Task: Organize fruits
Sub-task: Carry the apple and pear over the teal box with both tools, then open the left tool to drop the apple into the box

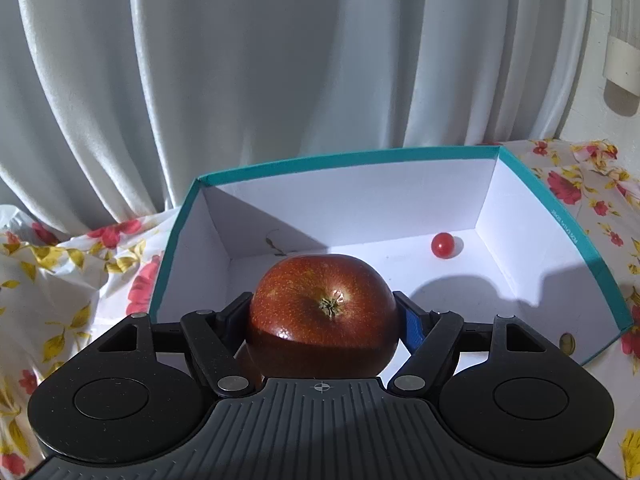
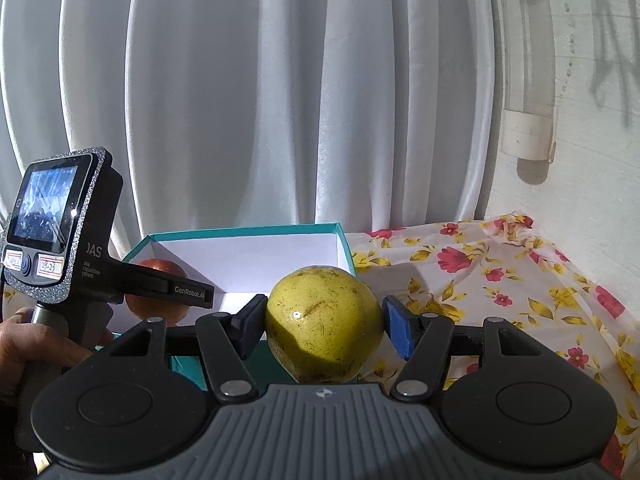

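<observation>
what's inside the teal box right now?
One cherry tomato on the white floor of the teal box, near its right wall. The red apple clamped in the left gripper hovers at the near edge, hiding the floor behind it.

A white curtain [image 1: 240,80] hung in deep folds across the background. A floral cloth [image 2: 500,276] with red flowers and yellow leaves lay rumpled over the table, lit by sun. On the wall to the right, a clear tube [image 2: 528,60] ended in a white fitting.

Box [image 1: 592,240] floor lies open except one cherry tomato [image 1: 442,245].
</observation>
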Demonstrator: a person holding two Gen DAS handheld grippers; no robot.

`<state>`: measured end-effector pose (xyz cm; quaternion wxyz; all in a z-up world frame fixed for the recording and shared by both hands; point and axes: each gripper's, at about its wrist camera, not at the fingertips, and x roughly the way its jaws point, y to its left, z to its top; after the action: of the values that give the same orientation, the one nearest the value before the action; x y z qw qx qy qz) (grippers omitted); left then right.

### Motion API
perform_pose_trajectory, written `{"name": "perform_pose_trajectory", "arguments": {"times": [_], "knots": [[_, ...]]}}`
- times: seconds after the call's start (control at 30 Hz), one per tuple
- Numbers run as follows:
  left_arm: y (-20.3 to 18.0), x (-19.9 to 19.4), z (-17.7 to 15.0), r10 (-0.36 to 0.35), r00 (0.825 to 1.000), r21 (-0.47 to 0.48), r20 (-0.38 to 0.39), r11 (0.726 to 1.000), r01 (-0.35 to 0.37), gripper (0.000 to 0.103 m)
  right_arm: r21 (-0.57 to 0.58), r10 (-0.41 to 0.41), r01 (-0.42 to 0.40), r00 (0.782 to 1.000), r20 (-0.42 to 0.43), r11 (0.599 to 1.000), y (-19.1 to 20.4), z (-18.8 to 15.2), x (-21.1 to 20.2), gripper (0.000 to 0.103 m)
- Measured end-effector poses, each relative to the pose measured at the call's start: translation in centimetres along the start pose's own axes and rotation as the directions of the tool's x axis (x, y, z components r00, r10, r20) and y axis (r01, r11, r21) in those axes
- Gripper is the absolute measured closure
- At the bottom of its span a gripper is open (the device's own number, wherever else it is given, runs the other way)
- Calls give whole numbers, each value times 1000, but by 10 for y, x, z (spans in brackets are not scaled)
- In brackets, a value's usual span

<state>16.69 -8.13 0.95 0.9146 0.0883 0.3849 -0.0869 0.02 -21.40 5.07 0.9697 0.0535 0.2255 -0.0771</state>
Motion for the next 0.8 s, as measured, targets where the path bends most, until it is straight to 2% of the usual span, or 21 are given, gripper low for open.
{"name": "perform_pose_trajectory", "arguments": {"times": [0.3,0.8], "knots": [[-3,25,-5,16,999,11,-49,1000,-15,25,3,-5,5,1000,-1,1000,-3,2,1,41],[-6,30,-4,9,999,17,-46,1000,-8,25,-9,3,-3,1000,-2,1000,1,5,6,41]]}}
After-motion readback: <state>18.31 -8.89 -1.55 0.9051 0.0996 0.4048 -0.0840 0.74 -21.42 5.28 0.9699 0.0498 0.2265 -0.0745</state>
